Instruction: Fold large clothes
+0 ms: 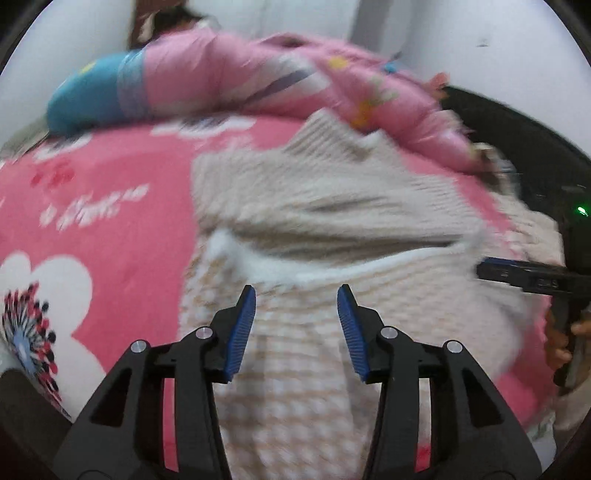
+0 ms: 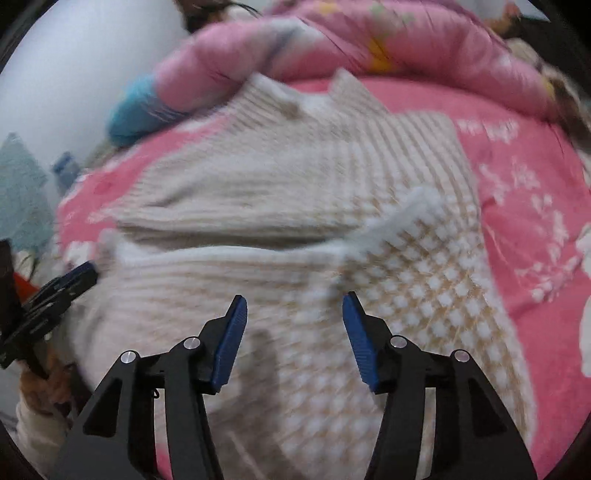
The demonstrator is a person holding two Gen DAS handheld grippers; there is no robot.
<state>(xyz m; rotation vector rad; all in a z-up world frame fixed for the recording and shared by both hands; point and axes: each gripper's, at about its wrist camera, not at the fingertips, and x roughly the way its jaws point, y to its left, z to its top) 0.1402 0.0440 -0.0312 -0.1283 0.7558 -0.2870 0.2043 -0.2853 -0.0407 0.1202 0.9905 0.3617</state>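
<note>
A cream knit sweater (image 1: 325, 206) lies spread on a pink flowered bed cover (image 1: 103, 206), with sleeves folded across its body. It also shows in the right wrist view (image 2: 280, 206). My left gripper (image 1: 296, 295) is open and empty, hovering above the sweater's lower patterned part. My right gripper (image 2: 294, 301) is open and empty above the sweater too. The other gripper shows at the right edge of the left wrist view (image 1: 532, 277) and at the left edge of the right wrist view (image 2: 55, 291). Both views are motion-blurred.
A pink quilt with a blue end (image 1: 229, 77) is bunched along the far side of the bed, also in the right wrist view (image 2: 332, 48). A white wall (image 1: 461, 29) stands behind. The pink cover (image 2: 535, 206) extends to the right of the sweater.
</note>
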